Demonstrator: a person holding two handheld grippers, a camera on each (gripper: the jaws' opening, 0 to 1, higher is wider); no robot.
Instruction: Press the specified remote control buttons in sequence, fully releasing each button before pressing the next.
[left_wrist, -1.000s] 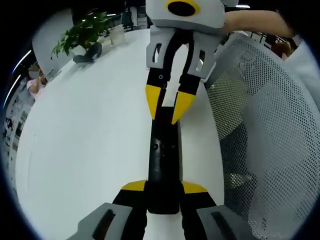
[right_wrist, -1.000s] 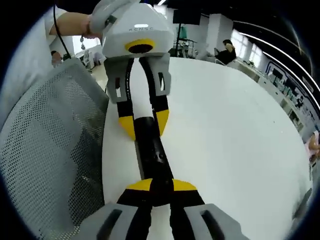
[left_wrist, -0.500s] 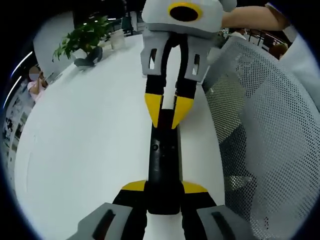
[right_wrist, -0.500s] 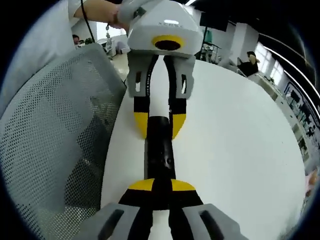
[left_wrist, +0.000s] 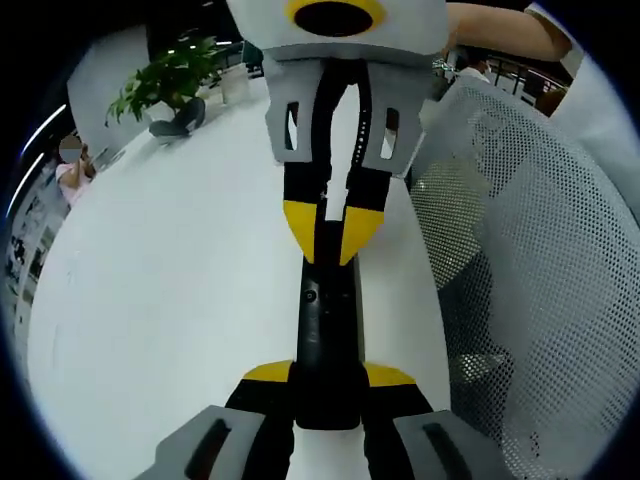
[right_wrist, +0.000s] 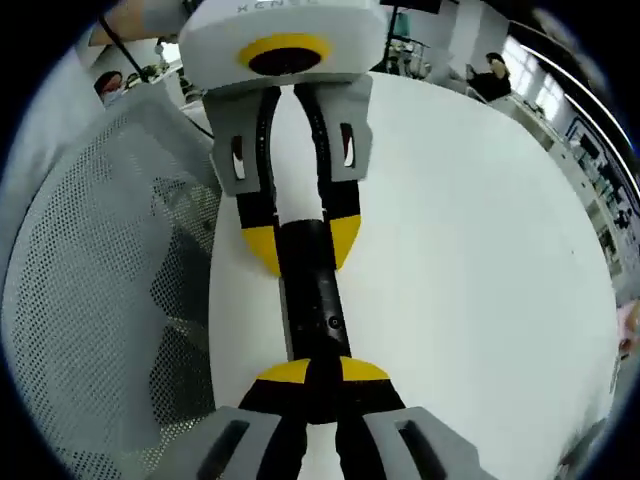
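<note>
The left gripper is closed on the near end of a black remote control, whose body is clamped between the yellow-tipped jaws at the bottom of the left gripper view. The remote is laid along the near edge of a white table, just beside a grey mesh chair back. Its long axis is carried straight away from the left gripper toward the right gripper, which is seen at the far end of the remote with its yellow tips drawn close together over the top face.

In the right gripper view the same line is met from the opposite end: the right gripper is set with its narrowed tips on or just above the remote, and whether the tips are pressed on a button cannot be told. The buttons are judged to lie along the strip between the two tools, so the right gripper is the nearer for pressing, while the remote is steadied by the left. A potted plant is stood far off on the table.
</note>
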